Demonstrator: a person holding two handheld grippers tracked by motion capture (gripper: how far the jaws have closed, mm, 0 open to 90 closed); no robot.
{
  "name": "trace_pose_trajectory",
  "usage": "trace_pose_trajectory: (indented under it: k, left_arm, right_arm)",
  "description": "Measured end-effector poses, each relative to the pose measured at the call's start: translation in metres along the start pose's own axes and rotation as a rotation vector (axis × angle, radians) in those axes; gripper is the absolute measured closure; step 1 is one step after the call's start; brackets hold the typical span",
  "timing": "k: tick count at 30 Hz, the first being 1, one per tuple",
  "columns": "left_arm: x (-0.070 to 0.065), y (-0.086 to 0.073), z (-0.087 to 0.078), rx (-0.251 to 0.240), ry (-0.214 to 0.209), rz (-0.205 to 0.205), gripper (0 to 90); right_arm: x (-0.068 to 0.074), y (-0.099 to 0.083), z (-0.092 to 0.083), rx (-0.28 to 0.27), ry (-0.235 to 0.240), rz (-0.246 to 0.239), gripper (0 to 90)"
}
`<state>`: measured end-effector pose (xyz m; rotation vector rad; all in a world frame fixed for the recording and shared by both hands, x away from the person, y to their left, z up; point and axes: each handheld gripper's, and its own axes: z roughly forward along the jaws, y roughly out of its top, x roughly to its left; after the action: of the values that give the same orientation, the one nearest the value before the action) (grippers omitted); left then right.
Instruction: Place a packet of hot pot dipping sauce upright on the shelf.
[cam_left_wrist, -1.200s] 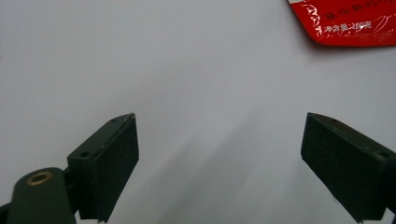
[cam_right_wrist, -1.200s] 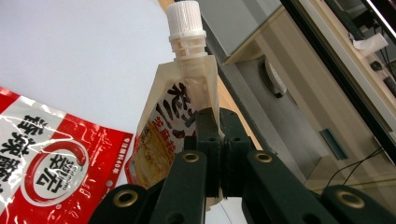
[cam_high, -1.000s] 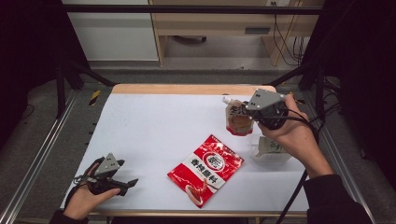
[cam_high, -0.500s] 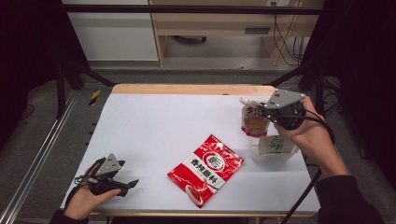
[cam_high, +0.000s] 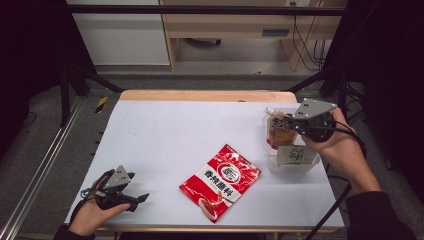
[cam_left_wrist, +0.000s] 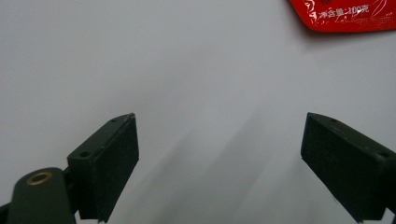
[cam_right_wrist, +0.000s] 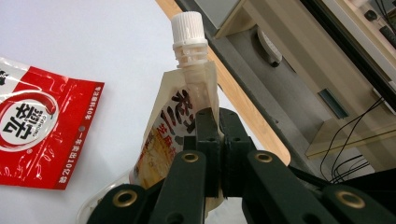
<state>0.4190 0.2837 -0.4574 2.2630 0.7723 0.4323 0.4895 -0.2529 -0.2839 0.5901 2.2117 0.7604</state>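
Note:
My right gripper (cam_high: 286, 123) is shut on a beige spouted pouch (cam_high: 278, 130) with a white screw cap, held above the right side of the table (cam_high: 165, 135). In the right gripper view the jaws pinch the spouted pouch (cam_right_wrist: 175, 126) just below its cap. Under it stands a clear plastic container (cam_high: 295, 167) with another pale packet inside. A red seasoning packet (cam_high: 221, 181) lies flat near the table's front middle. My left gripper (cam_high: 137, 197) rests at the front left corner, jaws wide open over bare white table, with the red packet's corner (cam_left_wrist: 343, 14) at the top right of its view.
The white table has a wooden far edge (cam_high: 205, 95). Metal rails (cam_high: 40, 170) run along the left side. A black frame post (cam_high: 320, 75) and cables stand at the right, and a wooden bench (cam_high: 225, 30) stands behind the table.
My right hand has carried the spouted pouch to the right and slightly down, over the clear container. The left hand has not moved.

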Motion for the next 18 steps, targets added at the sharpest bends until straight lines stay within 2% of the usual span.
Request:
trace_pose_trajectory:
  k: [18]
  left_arm:
    - [-0.001,-0.001,0.002,0.015,-0.005,0.01,11.4]
  right_arm:
    - [0.002,-0.012,0.008,0.024,0.017,0.011,88.5]
